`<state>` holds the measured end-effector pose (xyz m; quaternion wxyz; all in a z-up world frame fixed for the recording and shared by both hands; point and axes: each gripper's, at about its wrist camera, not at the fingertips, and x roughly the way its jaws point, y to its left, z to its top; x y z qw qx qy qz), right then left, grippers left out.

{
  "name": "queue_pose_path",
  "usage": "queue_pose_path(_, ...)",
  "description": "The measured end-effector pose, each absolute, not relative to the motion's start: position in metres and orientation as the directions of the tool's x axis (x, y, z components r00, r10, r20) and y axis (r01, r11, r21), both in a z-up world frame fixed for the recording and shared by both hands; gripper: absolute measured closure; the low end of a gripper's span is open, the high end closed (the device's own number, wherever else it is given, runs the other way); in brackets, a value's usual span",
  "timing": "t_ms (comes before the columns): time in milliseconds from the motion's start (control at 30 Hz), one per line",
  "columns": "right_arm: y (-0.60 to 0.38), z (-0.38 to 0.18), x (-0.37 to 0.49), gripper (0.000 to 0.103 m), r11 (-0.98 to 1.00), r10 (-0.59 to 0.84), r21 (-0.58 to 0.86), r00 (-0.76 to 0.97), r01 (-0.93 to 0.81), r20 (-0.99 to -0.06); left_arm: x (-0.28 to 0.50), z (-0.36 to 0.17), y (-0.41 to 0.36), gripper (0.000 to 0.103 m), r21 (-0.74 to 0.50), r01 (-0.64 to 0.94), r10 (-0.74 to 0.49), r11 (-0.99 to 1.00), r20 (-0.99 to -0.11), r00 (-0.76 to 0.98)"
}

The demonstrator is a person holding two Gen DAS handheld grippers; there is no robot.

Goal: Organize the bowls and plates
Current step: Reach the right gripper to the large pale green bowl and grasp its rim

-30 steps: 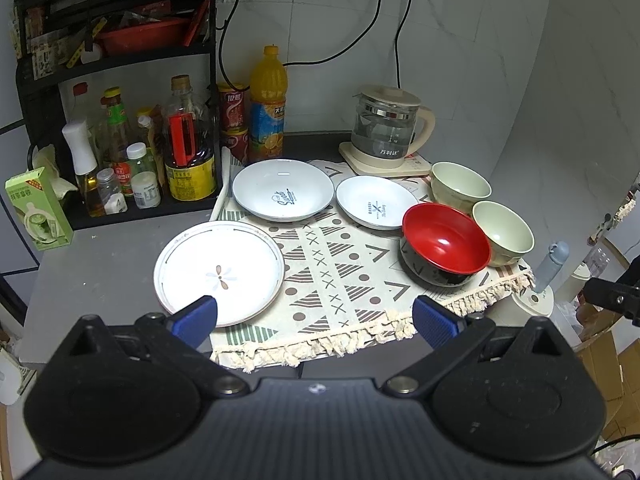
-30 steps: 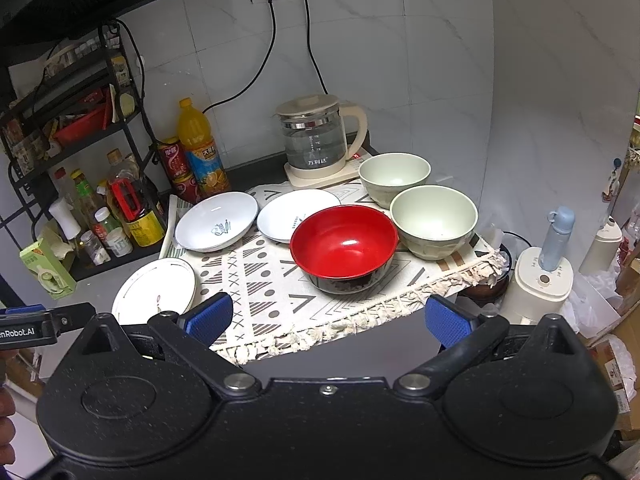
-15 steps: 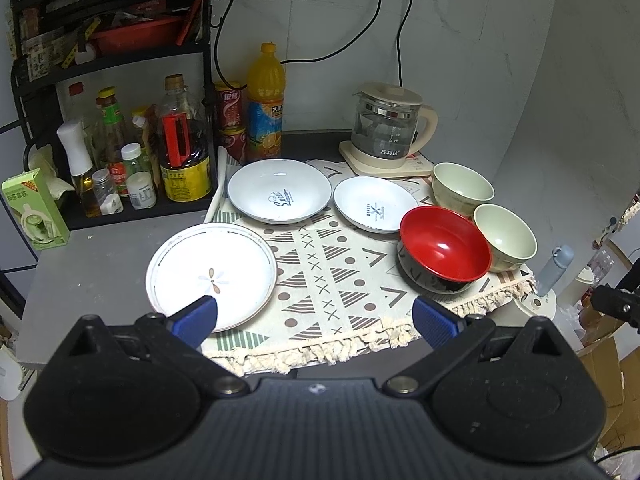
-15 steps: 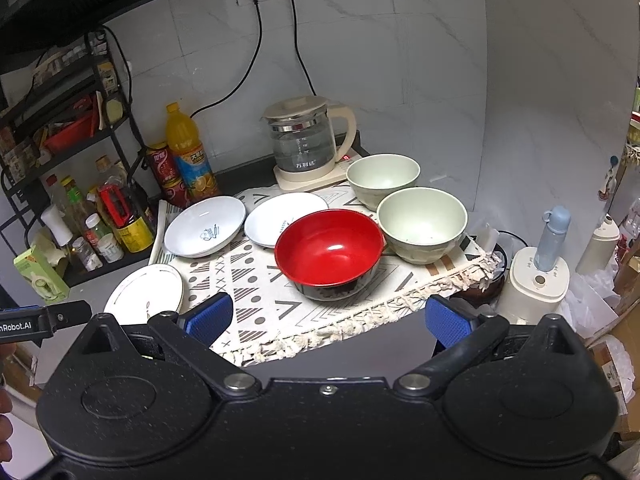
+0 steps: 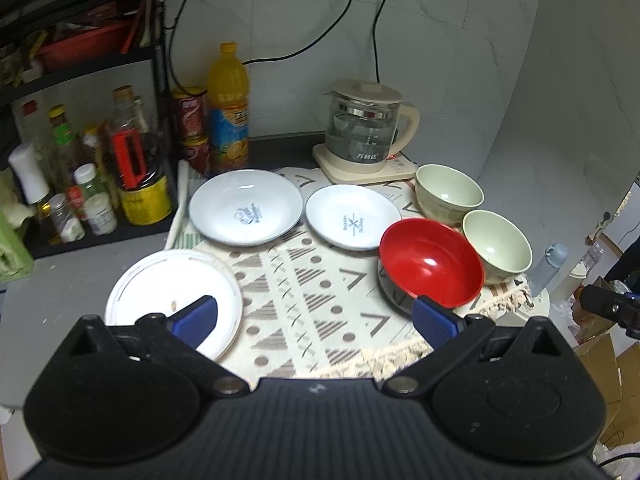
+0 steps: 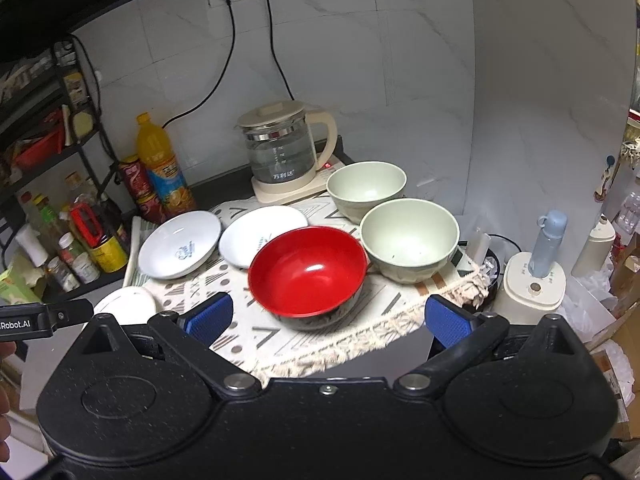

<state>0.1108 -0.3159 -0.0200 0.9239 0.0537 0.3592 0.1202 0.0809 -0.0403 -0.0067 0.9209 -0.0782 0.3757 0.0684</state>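
Note:
On a patterned cloth [image 5: 304, 288] lie a large white plate [image 5: 160, 292] at the near left, two white plates [image 5: 246, 212] [image 5: 352, 216] behind, a red bowl [image 5: 432, 264] [image 6: 308, 268] and two pale green bowls [image 5: 448, 192] [image 5: 498, 244] at the right. My left gripper [image 5: 314, 320] is open and empty, above the cloth's near edge, its left fingertip over the large plate. My right gripper [image 6: 328, 318] is open and empty, just in front of the red bowl.
A glass kettle [image 5: 366, 128] stands on its base at the back. A black rack [image 5: 80, 152] with bottles and jars fills the left. An orange juice bottle [image 5: 228, 108] and cans stand by the wall. Appliances [image 6: 536, 280] sit beyond the table's right edge.
Both grippers have moved forward toward the table. The left one now reaches over the large plate's near edge; the right one is closer to the red bowl. Both stay open.

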Motion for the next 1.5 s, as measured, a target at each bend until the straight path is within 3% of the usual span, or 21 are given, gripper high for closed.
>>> queue_pose_path(333, -0.313, -0.034, 0.167, 0.0, 0.972, 0.228, 0.197, 0.707, -0.126, -0.67, 0.155, -0.016, -0.033, 0.001, -0.103, -0.161, 0.045, 0.982, -0.696, 0.716)
queue_pose_path(933, -0.32, -0.069, 0.245, 0.007, 0.979, 0.1, 0.19, 0.654, 0.068, -0.75, 0.273, -0.046, -0.032, 0.005, -0.097, -0.051, -0.043, 0.994, -0.772, 0.634)
queue_pose_path(1300, -0.353, -0.091, 0.269, 0.013, 0.966, 0.059, 0.201, 0.618, 0.163, -0.784, 0.315, -0.062, -0.068, 0.012, -0.135, 0.003, -0.111, 0.991, -0.804, 0.585)
queue_pose_path(1500, -0.379, -0.099, 0.286, 0.017, 0.961, 0.065, 0.218, 0.622, 0.173, -0.78, 0.341, -0.062, -0.097, 0.022, -0.165, 0.026, -0.149, 0.986, -0.799, 0.582)
